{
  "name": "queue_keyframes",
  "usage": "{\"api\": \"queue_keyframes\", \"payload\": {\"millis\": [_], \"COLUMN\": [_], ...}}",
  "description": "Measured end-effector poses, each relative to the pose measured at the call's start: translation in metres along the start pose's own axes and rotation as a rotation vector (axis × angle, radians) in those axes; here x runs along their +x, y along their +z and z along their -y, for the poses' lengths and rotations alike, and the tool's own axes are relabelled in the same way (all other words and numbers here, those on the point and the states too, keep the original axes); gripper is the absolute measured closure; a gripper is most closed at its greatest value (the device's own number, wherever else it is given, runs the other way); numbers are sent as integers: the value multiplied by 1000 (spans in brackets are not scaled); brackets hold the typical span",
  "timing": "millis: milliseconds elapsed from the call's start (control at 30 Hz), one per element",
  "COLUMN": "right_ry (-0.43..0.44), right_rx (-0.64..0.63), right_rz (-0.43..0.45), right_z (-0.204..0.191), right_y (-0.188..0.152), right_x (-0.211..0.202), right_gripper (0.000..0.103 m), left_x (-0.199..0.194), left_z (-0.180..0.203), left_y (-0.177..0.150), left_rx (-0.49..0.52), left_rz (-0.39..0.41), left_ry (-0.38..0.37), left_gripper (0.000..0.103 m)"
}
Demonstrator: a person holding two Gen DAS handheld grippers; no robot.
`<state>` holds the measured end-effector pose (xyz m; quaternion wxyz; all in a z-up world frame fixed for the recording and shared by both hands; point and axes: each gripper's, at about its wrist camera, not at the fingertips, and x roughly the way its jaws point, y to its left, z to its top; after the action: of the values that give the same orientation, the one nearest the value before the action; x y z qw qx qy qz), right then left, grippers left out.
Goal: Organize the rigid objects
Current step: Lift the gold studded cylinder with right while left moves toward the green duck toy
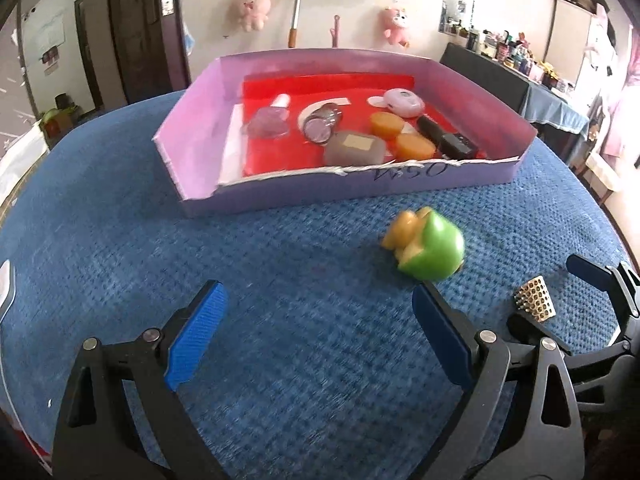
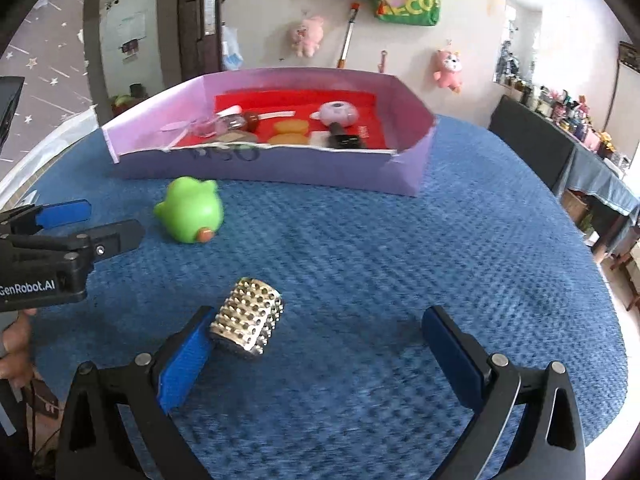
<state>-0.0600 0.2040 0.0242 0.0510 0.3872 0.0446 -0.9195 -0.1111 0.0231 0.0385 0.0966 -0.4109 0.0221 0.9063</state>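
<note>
Blue textured cloth covers the table (image 1: 280, 280), where a purple tray (image 1: 208, 92) holds small items. Left claw (image 1: 320, 340) gapes wide, empty, near a green toy (image 1: 436, 248). Right claw (image 2: 316, 352) is spread open, its left pad touching a perforated metal cylinder (image 2: 248, 320).

Bright daylight from the right; fisheye-bent edges; slight blur.
</note>
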Motion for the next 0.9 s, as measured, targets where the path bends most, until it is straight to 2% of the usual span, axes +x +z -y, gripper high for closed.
{"api": "queue_keyframes", "payload": {"millis": [233,600,800,833,900], "right_ry": [1,56,85,91,119], "right_rx": [37,34,25,18,-6], "right_rz": [-2,2,16,20,31], "right_z": [25,28,24,22,18], "right_y": [1,4,5,6,6], "right_x": [1,4,3,3,2], "right_gripper": [0,2,14,19,29], "left_x": [9,15,25,26,28], "left_z": [19,35,40,40,40], "left_y": [12,21,20,21,21], "left_rx": [30,82,96,93,90], "left_rz": [2,-13,-44,-44,-54], "left_ry": [-49,-70,-59,-62,-109], "left_gripper": [8,8,9,12,31]}}
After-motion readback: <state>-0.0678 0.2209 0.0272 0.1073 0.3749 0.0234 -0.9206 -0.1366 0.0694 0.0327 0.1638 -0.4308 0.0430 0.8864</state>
